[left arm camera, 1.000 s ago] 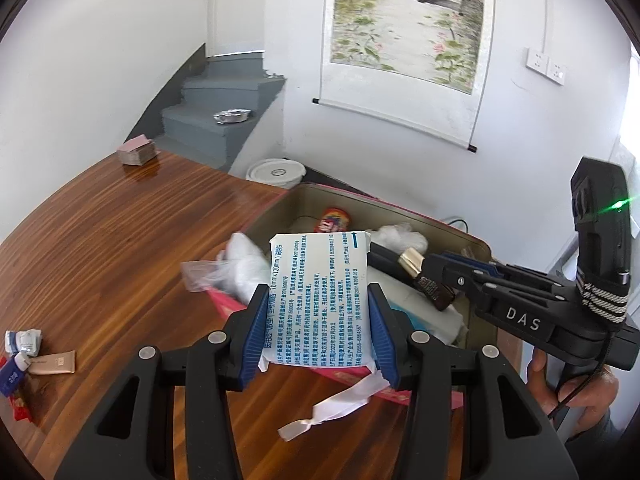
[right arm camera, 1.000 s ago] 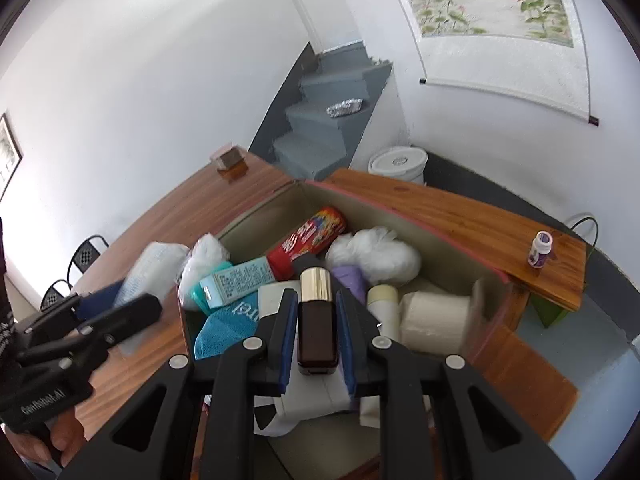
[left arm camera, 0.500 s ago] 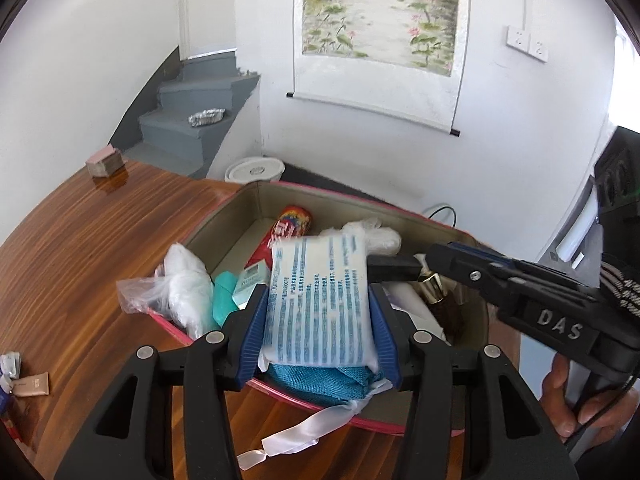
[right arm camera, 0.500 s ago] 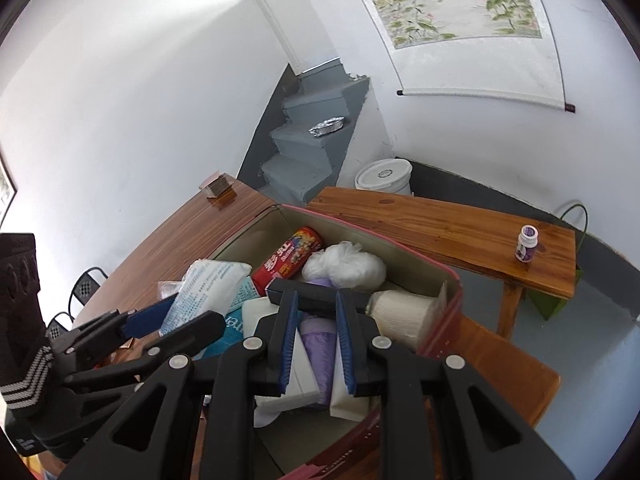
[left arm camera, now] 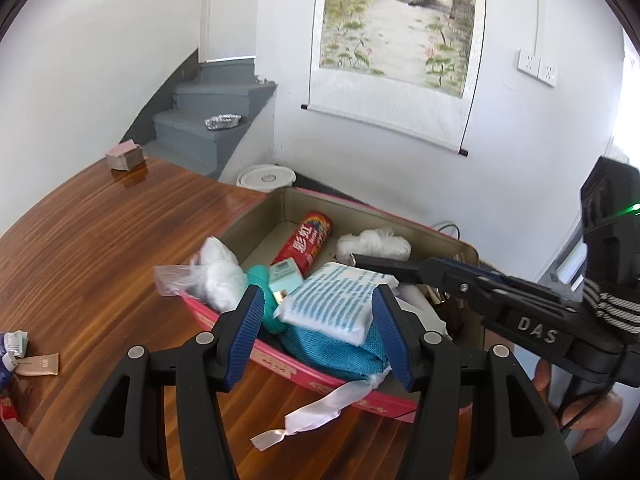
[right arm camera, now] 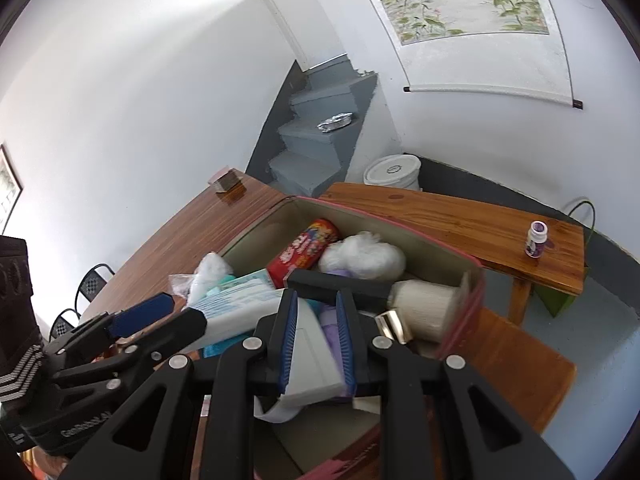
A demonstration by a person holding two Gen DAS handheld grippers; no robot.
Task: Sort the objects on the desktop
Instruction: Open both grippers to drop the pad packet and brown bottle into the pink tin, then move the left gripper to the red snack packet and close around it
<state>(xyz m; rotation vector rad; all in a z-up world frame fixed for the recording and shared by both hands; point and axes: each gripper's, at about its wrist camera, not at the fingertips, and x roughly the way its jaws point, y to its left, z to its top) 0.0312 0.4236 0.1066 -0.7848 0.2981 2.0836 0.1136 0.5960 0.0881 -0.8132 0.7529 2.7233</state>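
Observation:
My left gripper [left arm camera: 318, 296] hovers over the near edge of the pink box [left arm camera: 312, 376] and its jaws are opening. Between them, free of the pads, a white packet with blue print [left arm camera: 340, 300] lies tilted on a teal pouch [left arm camera: 332, 352]. My right gripper [right arm camera: 316, 300] is shut over the box's middle with nothing in it. A brown bottle with a gold cap [right arm camera: 394, 328] lies in the box just right of its fingers. A black bar [right arm camera: 340, 282] lies across just past the fingertips.
The box also holds a red can [left arm camera: 308, 240], a white plastic wad [left arm camera: 374, 240], a teal carton [left arm camera: 286, 276] and a paper roll [right arm camera: 428, 308]. Small tubes [left arm camera: 36, 364] lie at the table's left edge. A bench with a little purple bottle [right arm camera: 536, 240] stands behind.
The left gripper carried the packet over the box and widened its jaws; the packet now rests on the teal pouch. The right gripper let the brown bottle go into the box.

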